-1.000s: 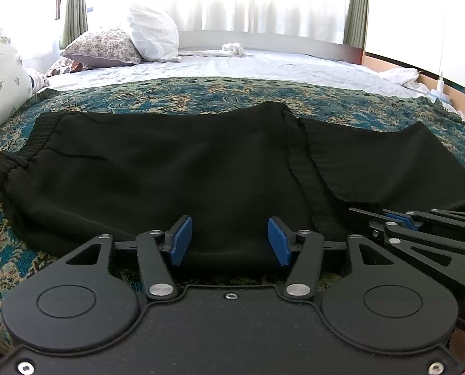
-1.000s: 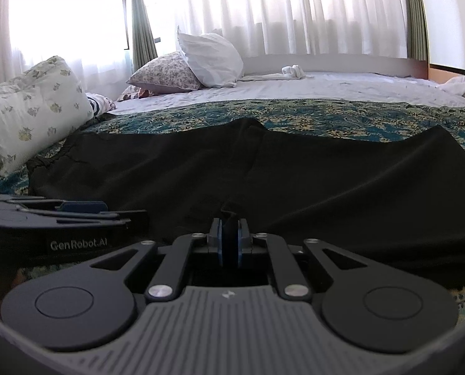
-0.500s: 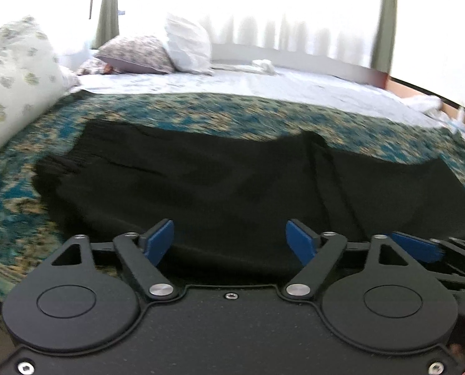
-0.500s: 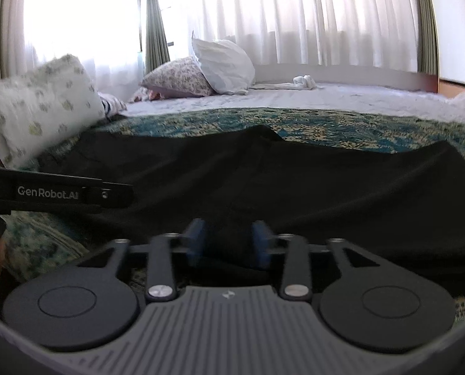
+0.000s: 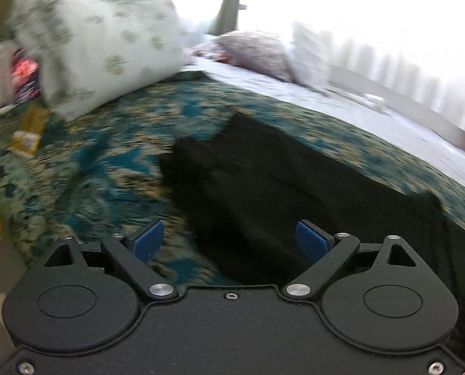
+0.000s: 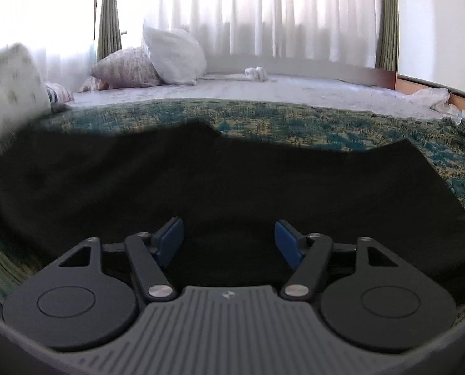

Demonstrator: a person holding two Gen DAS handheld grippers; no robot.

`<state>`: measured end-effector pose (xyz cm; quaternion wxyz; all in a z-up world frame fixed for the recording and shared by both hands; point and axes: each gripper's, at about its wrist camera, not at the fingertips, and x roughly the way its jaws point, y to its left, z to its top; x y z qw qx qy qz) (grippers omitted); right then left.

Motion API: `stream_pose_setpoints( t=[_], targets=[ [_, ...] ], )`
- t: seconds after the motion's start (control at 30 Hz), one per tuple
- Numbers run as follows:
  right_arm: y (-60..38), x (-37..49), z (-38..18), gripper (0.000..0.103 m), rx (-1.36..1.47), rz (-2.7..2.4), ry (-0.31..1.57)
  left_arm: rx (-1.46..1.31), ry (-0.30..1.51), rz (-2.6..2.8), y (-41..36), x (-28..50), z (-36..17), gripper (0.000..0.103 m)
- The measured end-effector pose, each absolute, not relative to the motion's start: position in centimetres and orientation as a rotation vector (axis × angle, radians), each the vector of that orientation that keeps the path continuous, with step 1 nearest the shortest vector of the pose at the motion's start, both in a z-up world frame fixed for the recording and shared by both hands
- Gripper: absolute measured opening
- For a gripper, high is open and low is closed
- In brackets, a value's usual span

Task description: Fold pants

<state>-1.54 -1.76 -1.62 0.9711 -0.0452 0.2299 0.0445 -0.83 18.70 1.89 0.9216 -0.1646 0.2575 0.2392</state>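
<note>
Black pants [image 6: 219, 181] lie flat across the teal patterned bedspread [image 6: 326, 125], folded lengthwise. In the left wrist view the pants [image 5: 263, 187] run from the middle to the right, their left end near the frame's centre. My left gripper [image 5: 229, 243] hangs over that end's near corner, its jaws opening wide, blue pads clear of the cloth. My right gripper [image 6: 228, 243] sits low over the pants' near edge, its jaws opening too; cloth lies under the gap but the pads do not press on it.
A white patterned pillow [image 5: 101, 40] leans at the left of the bed. Two more pillows [image 6: 157, 59] rest at the far left by the curtains. A white sheet [image 6: 295, 87] covers the far half of the bed. Small yellow packets [image 5: 26, 137] lie at the bed's left edge.
The right gripper, shut on the pants' edge a second ago, has let go and spread. The left gripper has swung left toward the pants' left end, rolled, and widened.
</note>
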Motion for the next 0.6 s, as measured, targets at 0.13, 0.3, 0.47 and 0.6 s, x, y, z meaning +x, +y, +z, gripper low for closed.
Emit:
stream_pose_setpoints(
  t=[0.13, 0.3, 0.47, 0.6],
  targets=[
    [-1.6, -1.3, -1.6, 0.077, -0.091, 0.101, 0.474, -0.44, 0.54, 0.529, 21.7, 0.0, 1.0, 0.095],
    [-1.3, -1.1, -1.6, 0.077, -0.103, 0.105, 0.477, -0.493, 0.54, 0.517, 23.6, 1.7, 0.8, 0.1],
    [-1.6, -1.4, -1.7, 0.077, -0.1, 0.107, 0.475, -0.496, 0.547, 0.452, 24.3, 4.0, 0.2, 0.082],
    [-1.8, -1.1, -1.2, 0.077, -0.09, 0.118, 0.498, -0.467, 0.526, 0.433, 23.0, 4.2, 2.1, 0.015]
  ],
)
